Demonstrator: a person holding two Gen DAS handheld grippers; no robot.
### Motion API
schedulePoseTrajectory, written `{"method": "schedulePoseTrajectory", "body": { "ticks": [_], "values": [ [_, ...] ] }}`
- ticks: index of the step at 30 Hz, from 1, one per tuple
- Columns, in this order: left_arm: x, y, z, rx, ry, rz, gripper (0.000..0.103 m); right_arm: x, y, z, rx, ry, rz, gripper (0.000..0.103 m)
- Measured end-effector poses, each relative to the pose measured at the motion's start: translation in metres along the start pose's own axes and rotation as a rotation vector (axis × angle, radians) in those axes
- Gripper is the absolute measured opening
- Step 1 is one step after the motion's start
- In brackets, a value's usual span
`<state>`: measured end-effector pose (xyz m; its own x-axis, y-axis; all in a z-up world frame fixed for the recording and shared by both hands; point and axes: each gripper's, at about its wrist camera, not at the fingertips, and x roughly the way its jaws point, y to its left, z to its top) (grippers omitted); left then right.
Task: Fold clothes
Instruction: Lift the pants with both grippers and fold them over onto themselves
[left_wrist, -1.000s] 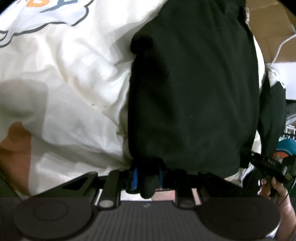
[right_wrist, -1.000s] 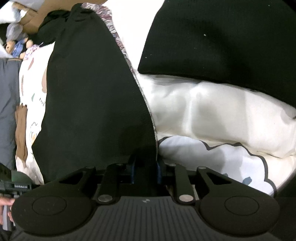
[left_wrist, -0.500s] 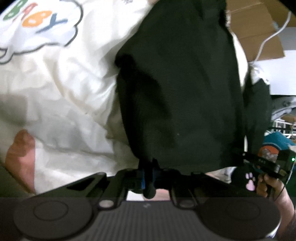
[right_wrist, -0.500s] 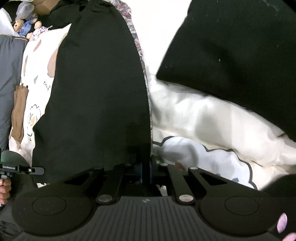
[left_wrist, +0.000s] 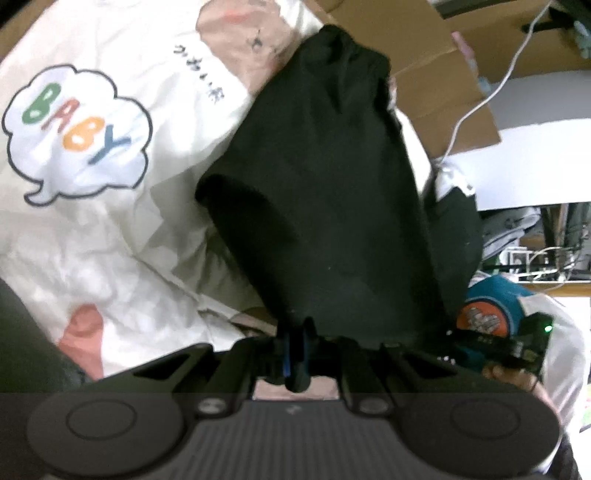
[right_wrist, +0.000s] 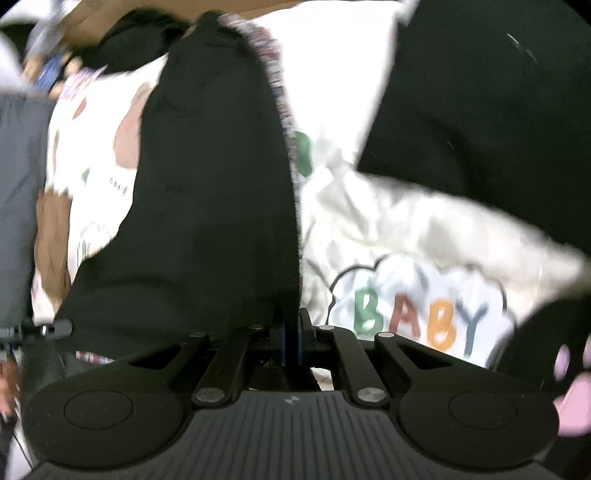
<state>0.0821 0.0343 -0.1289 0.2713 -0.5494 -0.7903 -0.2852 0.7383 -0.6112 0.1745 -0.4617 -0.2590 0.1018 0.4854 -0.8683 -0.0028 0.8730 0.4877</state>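
A black garment (left_wrist: 332, 192) hangs lifted above a white printed sheet (left_wrist: 110, 206). My left gripper (left_wrist: 295, 350) is shut on the garment's near edge. In the right wrist view the same black garment (right_wrist: 207, 206) shows a patterned trim along its right edge. My right gripper (right_wrist: 291, 339) is shut on that edge. Another black fabric part (right_wrist: 480, 110) lies at the upper right on the sheet (right_wrist: 388, 236). The other gripper (left_wrist: 509, 347) shows at the lower right of the left wrist view.
The sheet carries a "BABY" cloud print (left_wrist: 77, 133), also in the right wrist view (right_wrist: 417, 314). Cardboard (left_wrist: 443, 74) and a white cable (left_wrist: 491, 92) lie at the back right. Grey cloth (right_wrist: 18, 203) lies at the left.
Both grippers have risen and pulled back, lifting the black garment off the sheet. More of the sheet and its "BABY" print shows now. Both stay shut on the garment.
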Motion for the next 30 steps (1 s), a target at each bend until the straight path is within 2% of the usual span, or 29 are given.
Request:
{"method": "schedulePoseTrajectory", "body": {
  "ticks": [1,3,7,13,19,24,30],
  "values": [
    [0.038,0.022,-0.002,0.003,-0.002,0.000,0.006,0.001,-0.001,-0.004,0.025,-0.009,0.016,0.006],
    [0.043,0.027,-0.001,0.003,-0.005,0.000,0.006,0.003,0.000,-0.015,0.094,-0.035,0.061,0.006],
    [0.071,0.040,-0.005,0.002,-0.008,-0.007,0.006,0.005,0.007,-0.037,0.140,-0.071,0.081,0.006],
    [0.053,0.044,-0.001,0.022,-0.020,-0.002,0.005,0.002,0.021,-0.066,0.194,-0.114,0.102,0.006],
    [0.035,0.048,0.000,0.040,-0.037,0.001,0.005,0.004,0.039,-0.098,0.275,-0.149,0.169,0.006],
    [0.017,0.050,-0.003,0.032,-0.059,-0.038,0.005,-0.001,0.053,-0.124,0.323,-0.208,0.233,0.006],
    [0.000,0.052,-0.016,0.034,-0.048,-0.076,0.005,-0.016,0.071,-0.155,0.323,-0.290,0.239,0.006]
  ]
}}
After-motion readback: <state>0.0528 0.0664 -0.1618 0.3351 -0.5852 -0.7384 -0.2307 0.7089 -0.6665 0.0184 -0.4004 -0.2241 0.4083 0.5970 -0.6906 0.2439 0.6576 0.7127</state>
